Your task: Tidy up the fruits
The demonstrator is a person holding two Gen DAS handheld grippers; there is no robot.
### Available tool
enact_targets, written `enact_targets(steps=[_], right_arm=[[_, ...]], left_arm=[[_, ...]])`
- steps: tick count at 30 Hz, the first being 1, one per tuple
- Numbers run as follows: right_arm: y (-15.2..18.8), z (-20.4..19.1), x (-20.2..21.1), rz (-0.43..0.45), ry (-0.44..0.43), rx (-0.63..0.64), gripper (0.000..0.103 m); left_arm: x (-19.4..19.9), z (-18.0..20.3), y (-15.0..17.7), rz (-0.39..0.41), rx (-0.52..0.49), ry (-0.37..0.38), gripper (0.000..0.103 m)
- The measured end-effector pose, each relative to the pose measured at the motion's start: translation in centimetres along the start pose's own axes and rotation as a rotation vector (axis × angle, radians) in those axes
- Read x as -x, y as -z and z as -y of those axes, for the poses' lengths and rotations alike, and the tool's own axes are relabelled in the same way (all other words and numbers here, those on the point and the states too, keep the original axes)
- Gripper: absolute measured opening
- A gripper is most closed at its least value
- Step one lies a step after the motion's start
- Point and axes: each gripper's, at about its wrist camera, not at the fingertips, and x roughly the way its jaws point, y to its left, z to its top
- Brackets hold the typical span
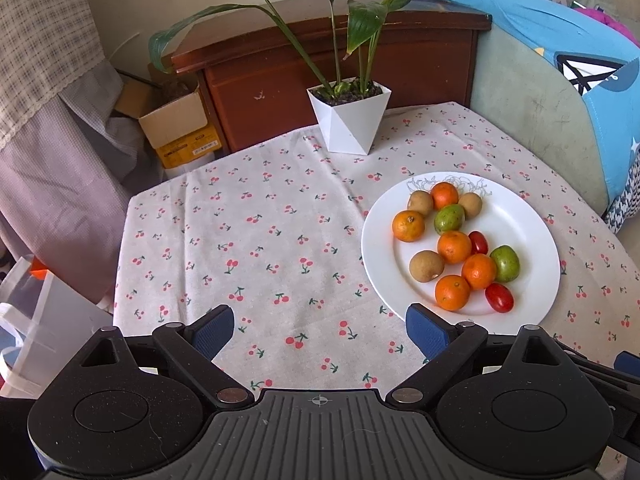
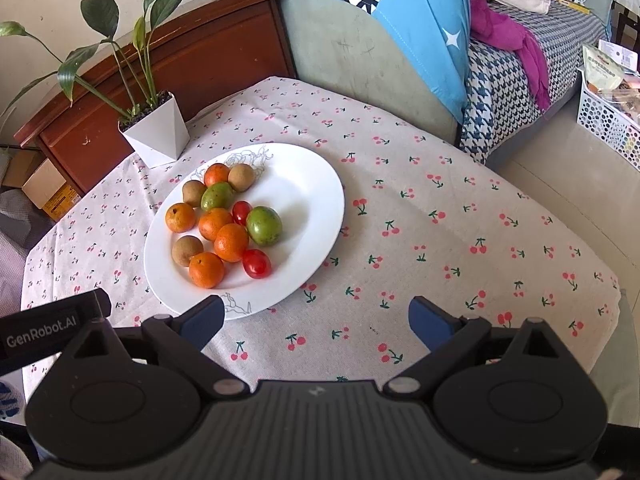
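Observation:
A white plate (image 1: 528,236) on the cherry-print tablecloth holds mixed fruit: several oranges (image 1: 454,246), three brown round fruits (image 1: 426,266), two green fruits (image 1: 505,264) and two red tomatoes (image 1: 499,297). My left gripper (image 1: 320,330) is open and empty, above the cloth just left of the plate's near rim. In the right wrist view the plate (image 2: 312,188) lies ahead to the left, with oranges (image 2: 231,242), a green fruit (image 2: 264,225) and a tomato (image 2: 256,263). My right gripper (image 2: 316,320) is open and empty, near the plate's front rim.
A white pot with a leafy plant (image 1: 348,118) stands at the table's far edge, also in the right wrist view (image 2: 154,132). A wooden cabinet (image 1: 332,76) sits behind, a sofa with a blue cover (image 2: 400,28) to the right, and cardboard boxes (image 1: 180,128) to the left.

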Motion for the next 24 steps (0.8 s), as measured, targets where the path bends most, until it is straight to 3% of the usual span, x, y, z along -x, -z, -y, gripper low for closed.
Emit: enact_targets(steps=[24], right_arm=[[0.16,-0.37,-0.21,-0.011,-0.011,0.024,0.098]], left_arm=[[-0.3,-0.24,0.36,-0.02,-0.025,-0.01,0.094]])
